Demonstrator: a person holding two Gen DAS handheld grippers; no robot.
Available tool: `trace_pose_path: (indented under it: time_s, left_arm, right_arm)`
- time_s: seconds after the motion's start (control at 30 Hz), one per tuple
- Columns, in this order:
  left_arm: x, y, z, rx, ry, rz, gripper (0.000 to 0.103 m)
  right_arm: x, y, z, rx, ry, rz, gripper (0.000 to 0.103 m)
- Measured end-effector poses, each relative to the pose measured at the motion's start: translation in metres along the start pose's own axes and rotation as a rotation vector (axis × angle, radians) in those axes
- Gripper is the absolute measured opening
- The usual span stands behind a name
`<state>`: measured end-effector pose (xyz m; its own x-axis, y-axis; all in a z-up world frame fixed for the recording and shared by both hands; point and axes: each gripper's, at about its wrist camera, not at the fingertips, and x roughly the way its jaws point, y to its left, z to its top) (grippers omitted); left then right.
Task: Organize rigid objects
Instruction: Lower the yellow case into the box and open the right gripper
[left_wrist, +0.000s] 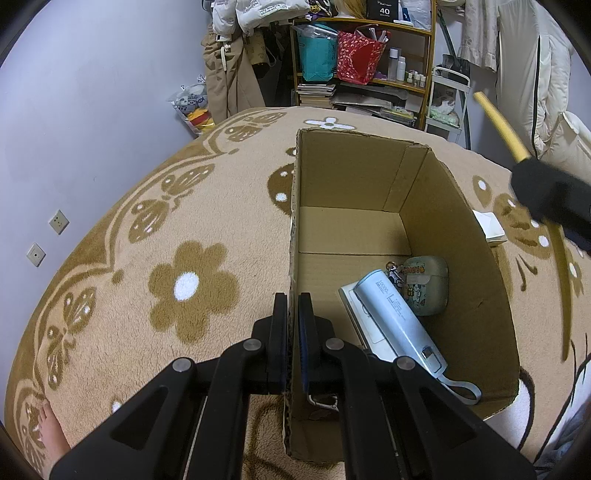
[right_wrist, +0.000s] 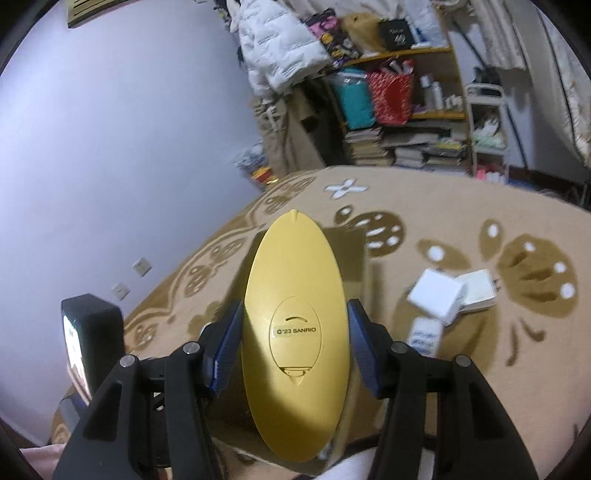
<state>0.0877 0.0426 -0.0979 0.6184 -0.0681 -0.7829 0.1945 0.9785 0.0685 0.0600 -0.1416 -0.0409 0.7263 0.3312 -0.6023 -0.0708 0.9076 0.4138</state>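
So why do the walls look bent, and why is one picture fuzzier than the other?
Both views bend the straight wall and round off the rug: that is fisheye distortion. Left wrist view: sharp on the cardboard box and power bank. Right wrist view: the yellow object in the right gripper is crisp, but the white boxes and shelf are smeared, likely by motion.

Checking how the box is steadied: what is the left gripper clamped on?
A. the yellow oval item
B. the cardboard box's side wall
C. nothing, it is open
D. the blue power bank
B: the left gripper has one finger on each side of the cardboard box wall.
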Motion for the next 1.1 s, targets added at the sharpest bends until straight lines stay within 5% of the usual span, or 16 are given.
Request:
trace_pose_path:
  time_s: [1.1]
  left_arm:
    - [0.000,-0.001,0.000,-0.003,0.000,-0.001,0.005]
  right_arm:
    - [0.019,-0.017,-0.012,0.009,0.084,-0.006,0.060]
